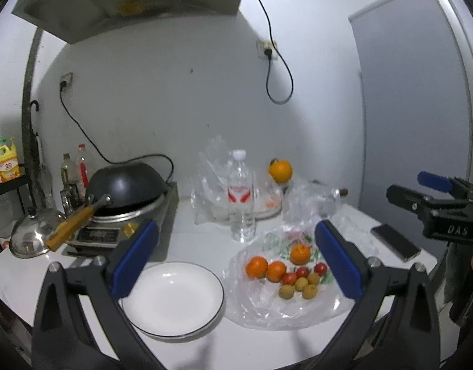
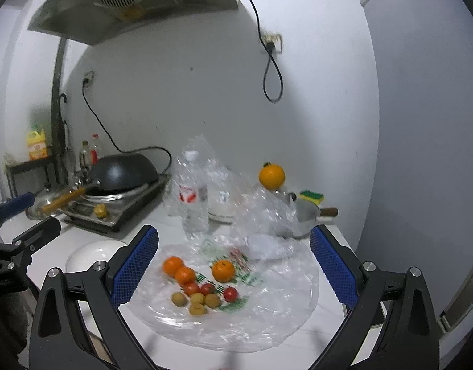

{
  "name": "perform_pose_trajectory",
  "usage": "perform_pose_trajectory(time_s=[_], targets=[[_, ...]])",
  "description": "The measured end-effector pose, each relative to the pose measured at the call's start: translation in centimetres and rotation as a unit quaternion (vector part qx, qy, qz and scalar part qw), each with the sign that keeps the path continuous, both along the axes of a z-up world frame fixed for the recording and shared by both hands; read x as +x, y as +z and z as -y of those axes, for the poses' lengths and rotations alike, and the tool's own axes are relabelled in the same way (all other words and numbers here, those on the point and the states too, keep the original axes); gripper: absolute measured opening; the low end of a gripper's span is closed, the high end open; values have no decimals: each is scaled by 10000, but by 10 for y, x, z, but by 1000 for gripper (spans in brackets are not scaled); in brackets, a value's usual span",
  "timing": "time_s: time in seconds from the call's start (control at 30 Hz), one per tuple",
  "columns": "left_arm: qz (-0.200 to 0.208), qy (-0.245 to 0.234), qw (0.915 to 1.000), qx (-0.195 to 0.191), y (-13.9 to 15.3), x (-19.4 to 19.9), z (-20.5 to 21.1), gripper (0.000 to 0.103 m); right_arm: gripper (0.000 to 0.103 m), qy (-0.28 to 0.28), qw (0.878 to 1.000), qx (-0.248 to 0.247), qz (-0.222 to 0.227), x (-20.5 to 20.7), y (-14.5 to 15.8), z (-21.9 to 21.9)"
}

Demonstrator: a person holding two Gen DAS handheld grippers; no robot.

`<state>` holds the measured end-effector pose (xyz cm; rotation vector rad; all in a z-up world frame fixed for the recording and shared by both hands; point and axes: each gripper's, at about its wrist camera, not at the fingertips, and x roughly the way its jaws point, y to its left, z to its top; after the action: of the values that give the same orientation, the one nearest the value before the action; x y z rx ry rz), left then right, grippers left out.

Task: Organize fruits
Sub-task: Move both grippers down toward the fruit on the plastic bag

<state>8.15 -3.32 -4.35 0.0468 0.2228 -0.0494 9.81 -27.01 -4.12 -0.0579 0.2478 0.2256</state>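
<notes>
Though small, "DAS" on right tool [image 1: 433, 197]

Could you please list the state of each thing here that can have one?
left gripper: open, holds nothing
right gripper: open, holds nothing
white plate: empty
plastic bag: spread flat, fruit lying on it
water bottle: upright, capped
wok: upside down on the cooker
wall plug: plugged in

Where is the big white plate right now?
The round white plate with a thin dark rim sits empty on the white counter, low in the left wrist view, left of the clear plastic bag of fruit and in front of the black wok.
</notes>
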Motion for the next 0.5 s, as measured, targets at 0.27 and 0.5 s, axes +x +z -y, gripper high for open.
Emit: perform_pose_trajectory(time_s=[0.27,0.5], targets=[[-421,-67,9989,211,-27,41,19,102,100,-21,9993,19,-379,38,-30,16],[-796,-191,9960,367,-51,71,34,101,80,106,9969,-90,-770,69,-52,24]])
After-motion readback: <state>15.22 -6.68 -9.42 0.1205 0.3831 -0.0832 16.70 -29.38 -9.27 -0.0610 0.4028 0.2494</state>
